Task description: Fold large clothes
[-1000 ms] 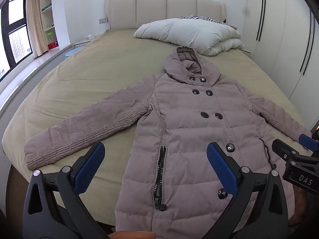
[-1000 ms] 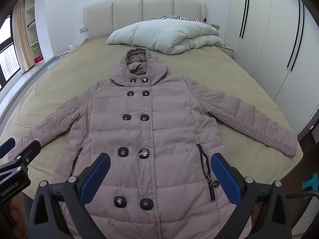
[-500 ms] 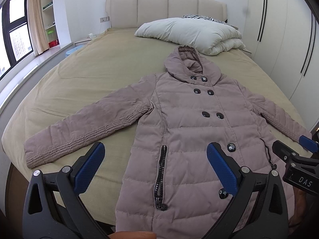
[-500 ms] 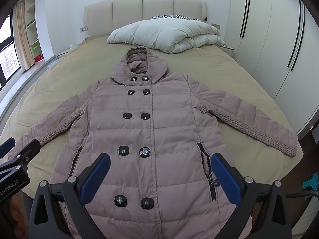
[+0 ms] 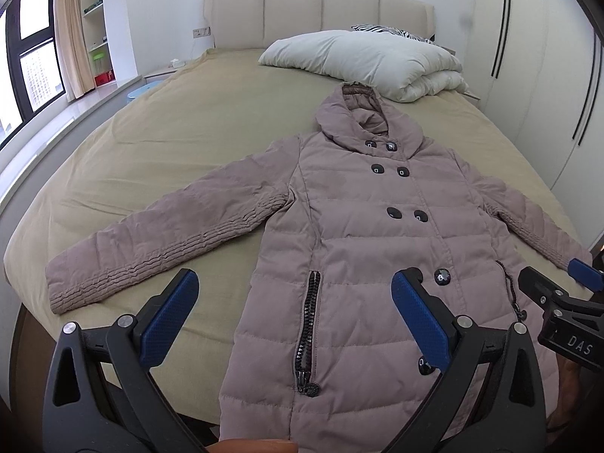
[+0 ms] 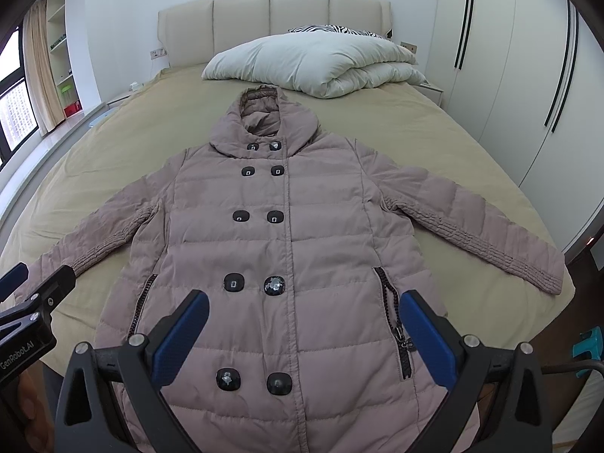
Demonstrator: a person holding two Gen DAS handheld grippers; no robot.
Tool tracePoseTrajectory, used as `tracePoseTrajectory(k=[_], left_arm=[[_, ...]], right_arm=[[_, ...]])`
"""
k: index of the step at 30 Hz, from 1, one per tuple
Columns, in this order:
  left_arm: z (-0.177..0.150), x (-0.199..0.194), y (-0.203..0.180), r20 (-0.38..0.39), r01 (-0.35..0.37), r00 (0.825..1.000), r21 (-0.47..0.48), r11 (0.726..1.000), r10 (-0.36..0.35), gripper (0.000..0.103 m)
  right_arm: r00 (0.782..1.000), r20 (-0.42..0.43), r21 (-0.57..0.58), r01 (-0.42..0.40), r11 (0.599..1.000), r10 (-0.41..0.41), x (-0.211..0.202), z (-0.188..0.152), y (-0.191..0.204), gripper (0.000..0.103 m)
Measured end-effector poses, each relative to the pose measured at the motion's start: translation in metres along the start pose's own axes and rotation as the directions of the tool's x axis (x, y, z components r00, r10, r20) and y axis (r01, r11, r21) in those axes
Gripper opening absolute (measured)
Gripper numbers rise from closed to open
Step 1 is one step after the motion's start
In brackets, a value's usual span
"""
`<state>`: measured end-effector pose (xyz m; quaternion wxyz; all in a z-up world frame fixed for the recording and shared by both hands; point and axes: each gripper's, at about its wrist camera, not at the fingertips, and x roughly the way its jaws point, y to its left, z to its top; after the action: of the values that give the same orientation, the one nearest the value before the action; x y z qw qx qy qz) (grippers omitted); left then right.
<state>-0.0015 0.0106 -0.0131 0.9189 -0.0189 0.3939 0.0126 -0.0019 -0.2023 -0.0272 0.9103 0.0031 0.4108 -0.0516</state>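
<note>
Left tool (image 5: 290,309): bottom of the left wrist view, black arms with blue pads spread wide apart, released, grasping nothing; it hangs over the lower left part of the coat and the bed edge.
Right tool (image 6: 302,324): bottom of the right wrist view, blue pads spread wide, released, holding nothing; it hangs over the coat's lower front, with the bottom pair of buttons seen between its arms.
Each tool in the other view: the right tool shows at the right edge of the left wrist view, the left tool at the left edge of the right wrist view.
Coat (image 6: 294,249): a mauve quilted hooded coat, the task's garment, lying flat and face up in the middle of the frame, hem nearest the cameras, hood pointing to the top of the frame.
Buttons (image 6: 256,217): dark, in two columns down the front, fastened.
Pocket zippers (image 5: 310,328): one dark zipper at each side of the lower front.
Sleeves (image 5: 162,238): both spread outward and down, the cuffs reaching near the bed's side edges.
Bed (image 6: 434,143): covered in a tan sheet, filling most of both views.
Duvet (image 6: 321,62): white, folded, just beyond the hood at upper centre.
Headboard (image 6: 271,19): cream padded panels at the top.
Wardrobe (image 6: 509,56): white doors, upper right.
Window (image 5: 34,45): upper left, with a curtain.
</note>
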Motion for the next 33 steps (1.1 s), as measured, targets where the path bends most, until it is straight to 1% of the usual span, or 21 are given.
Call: tracePoseTrajectory(k=[33], left_arm=[[-0.0007, 0.0027, 0.0004, -0.004, -0.002, 1.0, -0.002, 1.0, 0.002, 0.103]], right_arm=[[1.0, -0.008, 0.002, 0.0, 1.0, 0.0, 0.0022, 0.0, 0.0002, 0.103]])
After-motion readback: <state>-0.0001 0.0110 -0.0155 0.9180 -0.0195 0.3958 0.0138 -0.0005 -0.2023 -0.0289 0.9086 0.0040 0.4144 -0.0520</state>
